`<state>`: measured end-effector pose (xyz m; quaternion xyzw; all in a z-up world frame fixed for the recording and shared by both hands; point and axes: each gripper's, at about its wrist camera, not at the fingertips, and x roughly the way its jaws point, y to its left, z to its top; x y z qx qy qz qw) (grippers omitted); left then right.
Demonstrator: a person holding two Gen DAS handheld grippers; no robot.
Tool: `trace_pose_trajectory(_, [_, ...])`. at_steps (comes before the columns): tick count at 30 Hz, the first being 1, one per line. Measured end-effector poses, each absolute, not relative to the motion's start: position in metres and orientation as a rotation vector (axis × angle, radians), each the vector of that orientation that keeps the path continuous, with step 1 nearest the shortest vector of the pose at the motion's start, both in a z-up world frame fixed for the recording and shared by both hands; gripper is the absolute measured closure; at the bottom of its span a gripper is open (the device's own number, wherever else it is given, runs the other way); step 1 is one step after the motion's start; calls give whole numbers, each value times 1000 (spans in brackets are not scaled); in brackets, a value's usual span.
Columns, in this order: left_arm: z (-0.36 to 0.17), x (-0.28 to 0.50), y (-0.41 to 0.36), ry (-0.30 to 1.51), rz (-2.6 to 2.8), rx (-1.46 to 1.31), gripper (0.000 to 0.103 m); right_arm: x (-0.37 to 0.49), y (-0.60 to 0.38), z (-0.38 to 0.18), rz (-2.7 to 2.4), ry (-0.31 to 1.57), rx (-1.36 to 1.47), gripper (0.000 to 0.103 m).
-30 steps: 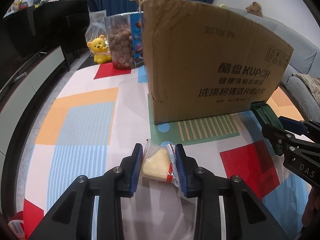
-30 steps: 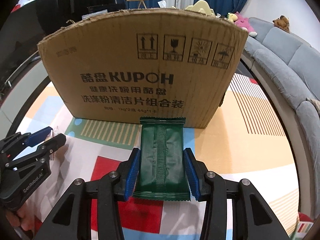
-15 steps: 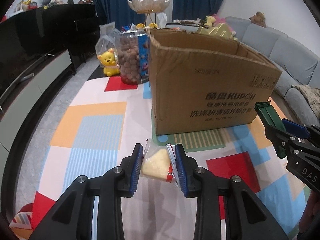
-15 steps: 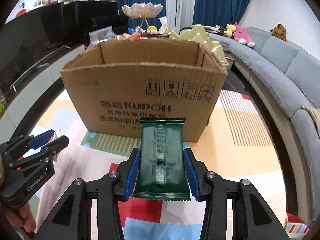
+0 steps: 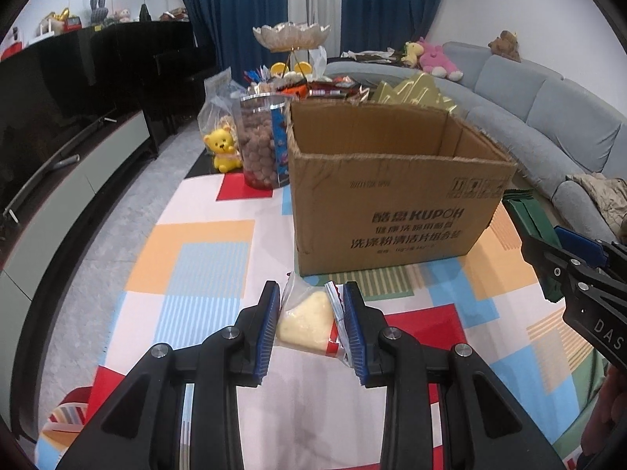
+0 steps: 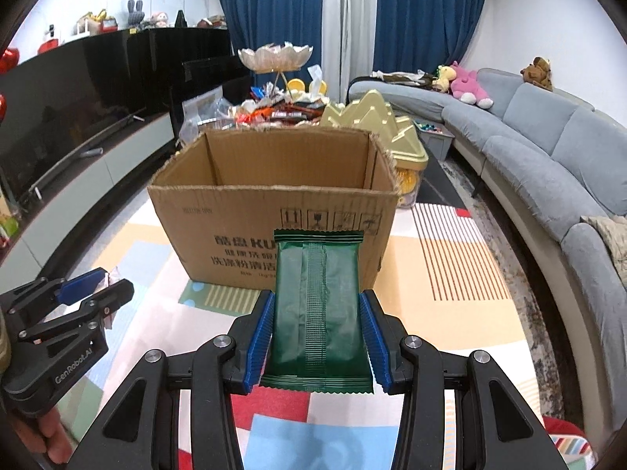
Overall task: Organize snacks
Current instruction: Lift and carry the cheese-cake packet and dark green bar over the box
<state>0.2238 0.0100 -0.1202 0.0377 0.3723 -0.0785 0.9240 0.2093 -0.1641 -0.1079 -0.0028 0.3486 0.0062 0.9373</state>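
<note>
A grey sectional sofa (image 6: 548,164) curves along one side of the room, with plush toys on its back. In front of it a mat of coloured blocks (image 5: 203,258) covers the floor. On the mat stands an open cardboard box (image 6: 274,215), flaps gone and printed with dark lettering; from here its bottom is hidden. Behind the box sit a gold ridged container (image 6: 376,125), a clear jar of brown balls (image 5: 258,149) and a small yellow bear figure (image 5: 224,149).

Both grippers hang in front of the box, short of its near wall. The right gripper (image 6: 318,337) is clamped on a dark green snack packet (image 6: 317,305), which stands upright between the blue pads, its top edge overlapping the box front. The left gripper (image 5: 309,333) squeezes a smaller clear-wrapped pale pastry (image 5: 303,323) with a red-and-white edge, held above the mat.
</note>
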Motion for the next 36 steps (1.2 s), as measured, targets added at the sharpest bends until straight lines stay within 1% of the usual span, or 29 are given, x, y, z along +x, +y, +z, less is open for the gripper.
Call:
trace_pose_trajectory(20, [-73, 208, -2, 728, -131, 80, 70, 191, -175, -64, 41, 623, 36, 58])
trace_pose_trajectory(36, [-29, 242, -16, 679, -143, 54, 70, 217, -182, -27, 37, 576, 28, 58])
